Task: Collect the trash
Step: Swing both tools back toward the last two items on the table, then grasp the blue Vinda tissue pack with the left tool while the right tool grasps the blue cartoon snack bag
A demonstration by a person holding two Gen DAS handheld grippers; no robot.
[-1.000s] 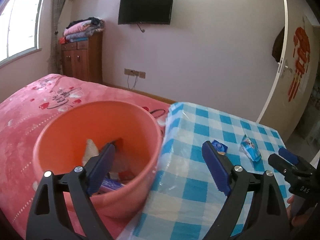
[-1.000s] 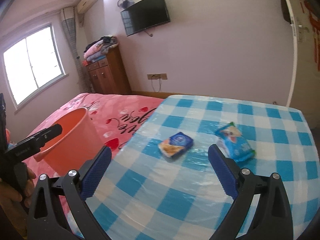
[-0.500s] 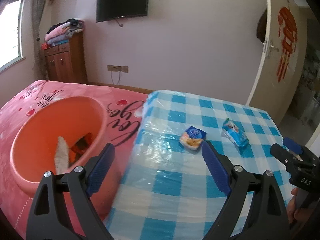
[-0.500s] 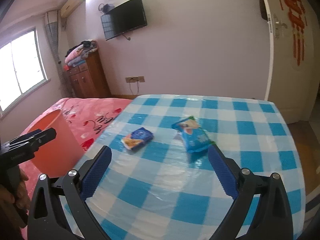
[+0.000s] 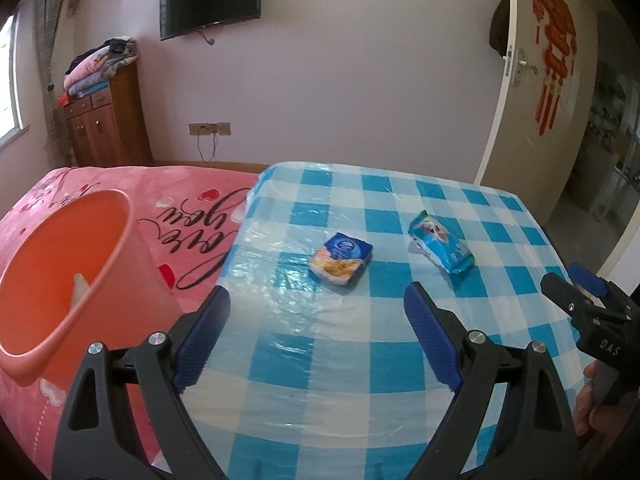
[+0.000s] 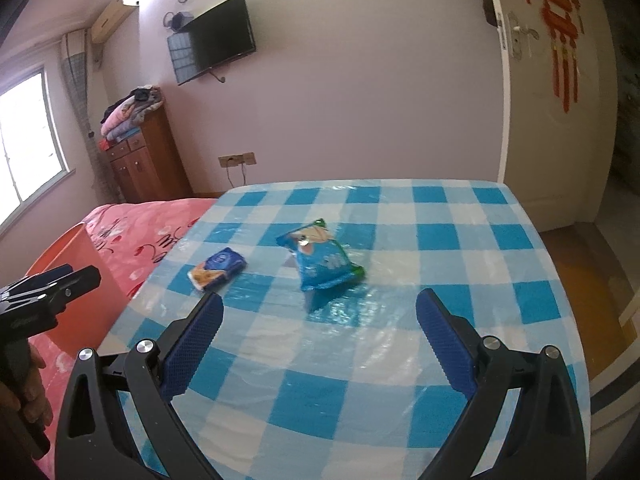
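we had both grippers over the near edge of the table (image 5: 400,364), its blue-checked cloth under a shiny plastic film. the left gripper (image 5: 316,320) stood wide, nothing between its jaws, and the right gripper (image 6: 320,324) was just as wide and empty. two pieces of trash lay out on the cloth, near each other but apart: a small blue biscuit packet (image 5: 341,261) toward the bed side, and a blue-and-green snack bag (image 6: 322,261) beyond it. the orange bin (image 5: 60,276) sat on the pink bedcover (image 5: 192,216), just beside the table, with some scraps already inside.

we judged both pieces light. the biscuit packet looked blocky and fairly stiff, so we thought a grip across its short sides would suit it. the snack bag looked puffed, soft and slick, likely to crumple or slide on the film; we reckoned pinching across its middle, or a crimped end, was safer.
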